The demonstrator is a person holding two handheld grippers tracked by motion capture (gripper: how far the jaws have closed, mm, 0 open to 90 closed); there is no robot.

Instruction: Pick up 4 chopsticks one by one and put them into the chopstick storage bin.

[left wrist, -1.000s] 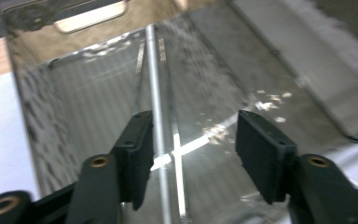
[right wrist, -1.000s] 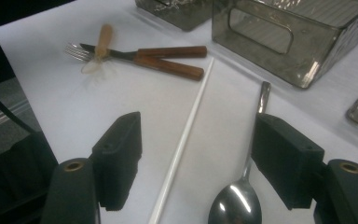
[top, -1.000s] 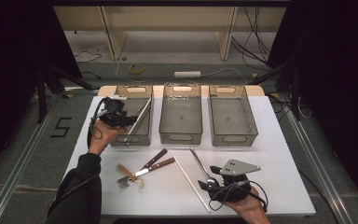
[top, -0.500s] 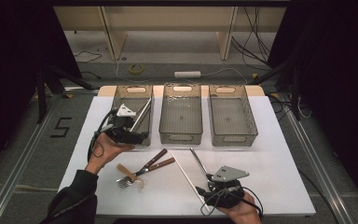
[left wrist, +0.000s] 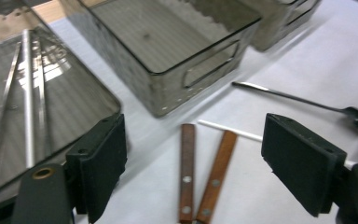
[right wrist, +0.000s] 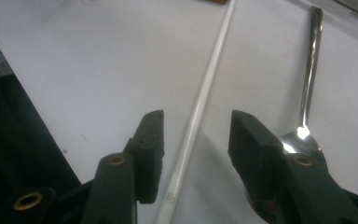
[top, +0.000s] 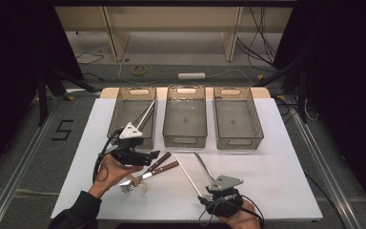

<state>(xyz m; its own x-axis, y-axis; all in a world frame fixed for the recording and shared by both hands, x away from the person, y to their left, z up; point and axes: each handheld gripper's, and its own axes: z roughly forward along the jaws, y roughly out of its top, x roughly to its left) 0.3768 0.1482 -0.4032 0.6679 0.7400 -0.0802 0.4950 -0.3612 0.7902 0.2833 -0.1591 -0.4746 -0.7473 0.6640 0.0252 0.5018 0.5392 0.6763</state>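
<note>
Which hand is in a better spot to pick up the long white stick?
The right one, probably. The right gripper already has its jaws on either side of the white stick and has just been closing. The left gripper hangs open over the brown-handled cutlery instead.

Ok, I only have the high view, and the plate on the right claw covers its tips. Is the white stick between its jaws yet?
Observer: Yes. In the right gripper view the white stick lies between the jaws of the right claw, which have just been closing. Neither pad touches it.
Operator: And the spoon?
Observer: The spoon has its bowl beside one jaw, outside the gap and apart from the stick.
Operator: Is the left claw carrying anything?
Observer: No. The left claw has just been opening its jaws, and nothing is between them. Two wooden handles lie on the table just ahead.
</note>
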